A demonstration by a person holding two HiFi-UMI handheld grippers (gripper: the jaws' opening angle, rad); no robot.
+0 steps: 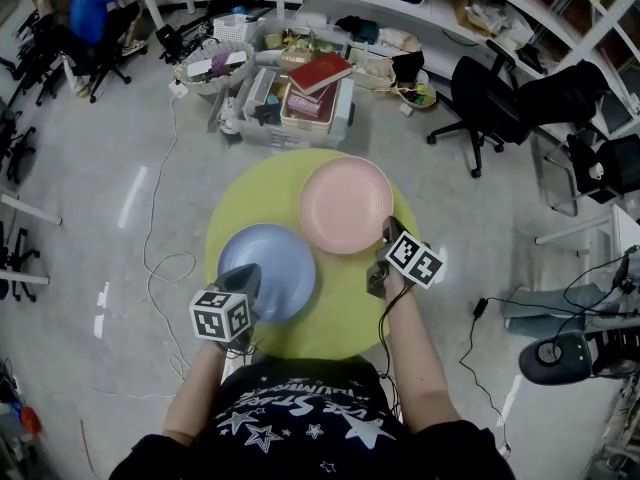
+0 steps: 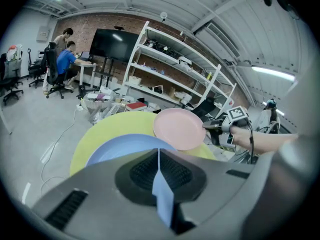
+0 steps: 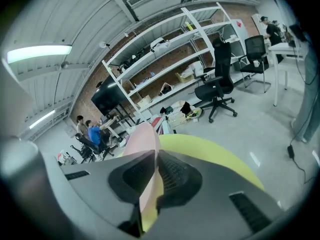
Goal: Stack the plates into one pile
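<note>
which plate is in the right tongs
The pink plate, gripped at its rim by the right tongs; the blue plate is clamped in the left tongs.

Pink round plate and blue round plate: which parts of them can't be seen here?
- Right gripper view: the pink round plate shows edge-on; the right gripper covers its near rim.
- Left gripper view: the blue round plate is partly covered by the left gripper.
- Head view: both undersides face away.
</note>
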